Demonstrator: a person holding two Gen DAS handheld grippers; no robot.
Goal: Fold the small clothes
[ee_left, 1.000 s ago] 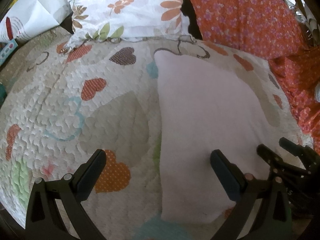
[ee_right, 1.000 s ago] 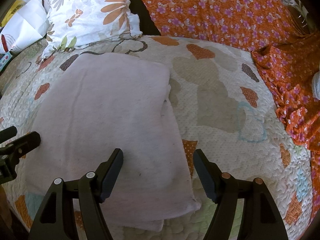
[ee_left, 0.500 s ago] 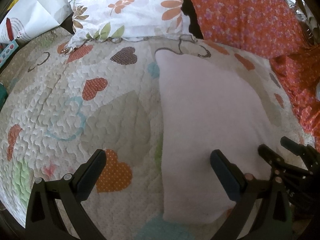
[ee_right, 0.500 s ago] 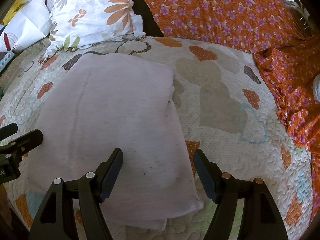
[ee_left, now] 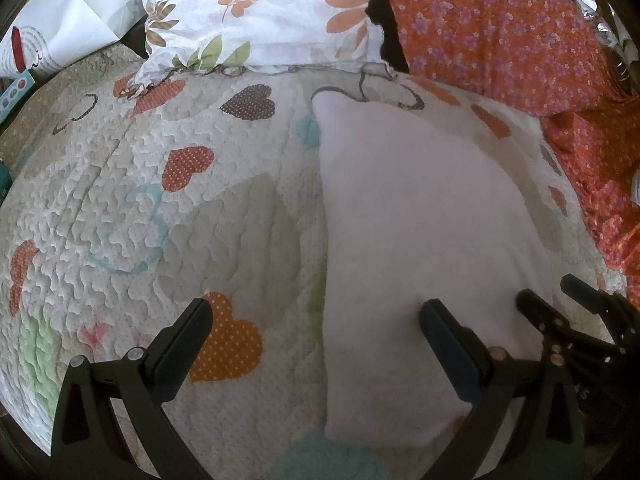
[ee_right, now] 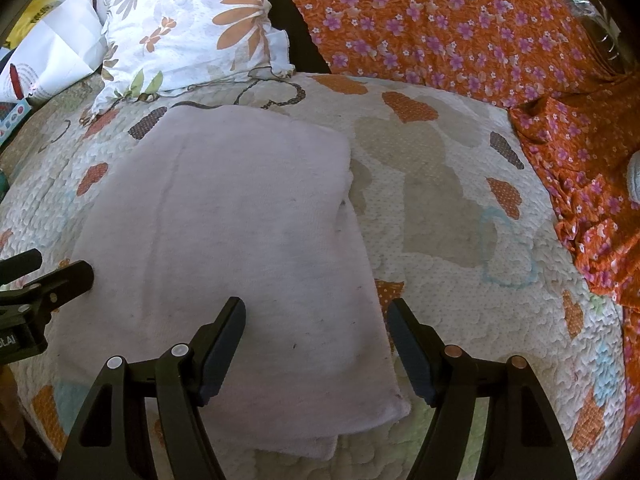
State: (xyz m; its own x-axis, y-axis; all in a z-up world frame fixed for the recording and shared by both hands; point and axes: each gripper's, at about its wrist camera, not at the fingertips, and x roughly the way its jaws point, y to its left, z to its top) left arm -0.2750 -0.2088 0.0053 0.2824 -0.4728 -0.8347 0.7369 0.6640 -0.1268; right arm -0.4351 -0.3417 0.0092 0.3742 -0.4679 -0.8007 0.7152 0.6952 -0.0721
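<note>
A pale pink cloth (ee_left: 416, 224) (ee_right: 236, 232) lies folded flat on the heart-patterned quilt (ee_left: 120, 208) (ee_right: 448, 208). My left gripper (ee_left: 316, 312) hovers open over the cloth's left edge, one finger above the quilt and the other above the cloth. My right gripper (ee_right: 316, 312) hangs open above the cloth's right edge near its front corner, with nothing between the fingers. Each gripper shows in the other's view: the right one (ee_left: 576, 312) at the right border, the left one (ee_right: 48, 280) at the left border.
A white floral pillow (ee_left: 260, 12) (ee_right: 188, 32) lies at the head of the quilt. An orange flowered fabric (ee_left: 500, 28) (ee_right: 460, 28) covers the back right and drapes down the right side. White paper and a bag (ee_left: 60, 28) sit at the far left.
Both views have crept very slightly; the cloth and both open grippers stand as before.
</note>
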